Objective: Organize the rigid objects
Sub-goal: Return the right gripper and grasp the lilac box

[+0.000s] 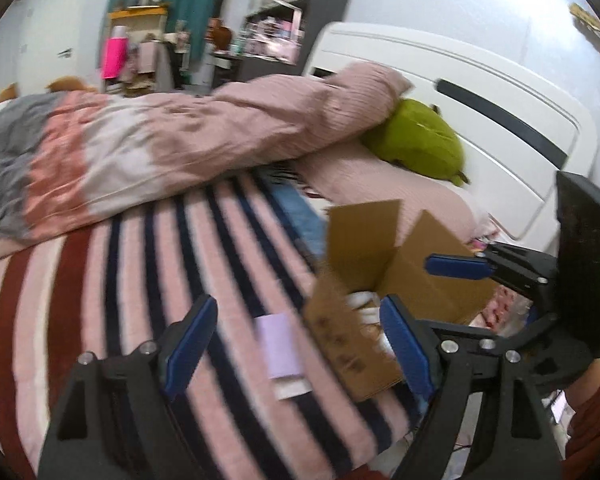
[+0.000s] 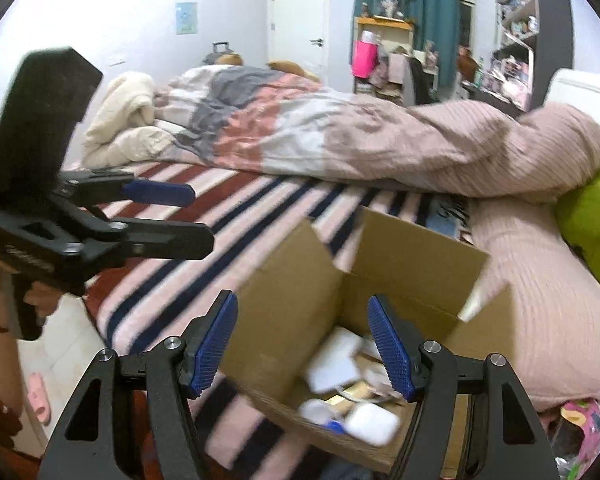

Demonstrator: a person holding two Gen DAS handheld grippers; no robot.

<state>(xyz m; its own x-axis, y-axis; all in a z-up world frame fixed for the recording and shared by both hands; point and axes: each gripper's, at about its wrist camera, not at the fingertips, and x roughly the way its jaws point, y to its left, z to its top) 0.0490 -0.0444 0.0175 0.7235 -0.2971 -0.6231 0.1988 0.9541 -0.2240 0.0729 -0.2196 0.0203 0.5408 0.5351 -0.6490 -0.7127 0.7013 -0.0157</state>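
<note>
Open cardboard box on a striped bed, both grippers empty above it

Nearest, the right gripper (image 2: 302, 346) hangs over the cardboard box (image 2: 296, 300) with its blue pads spread wide and nothing between them; white rigid objects (image 2: 370, 424), blurred, lie inside with a small blue piece. The left gripper (image 1: 300, 350) is likewise spread and empty, over the striped blanket (image 1: 120, 280), where a pale lilac card (image 1: 280, 346) lies just beside the box's left flap. That flap carries dark print, too blurred to read. Beyond the box lie a pink pillow (image 2: 540, 300), a green plush (image 1: 418, 140) and a rumpled duvet (image 2: 300, 128). Far back stand a teal curtain (image 2: 432, 12) and a white door (image 2: 298, 20).
</note>
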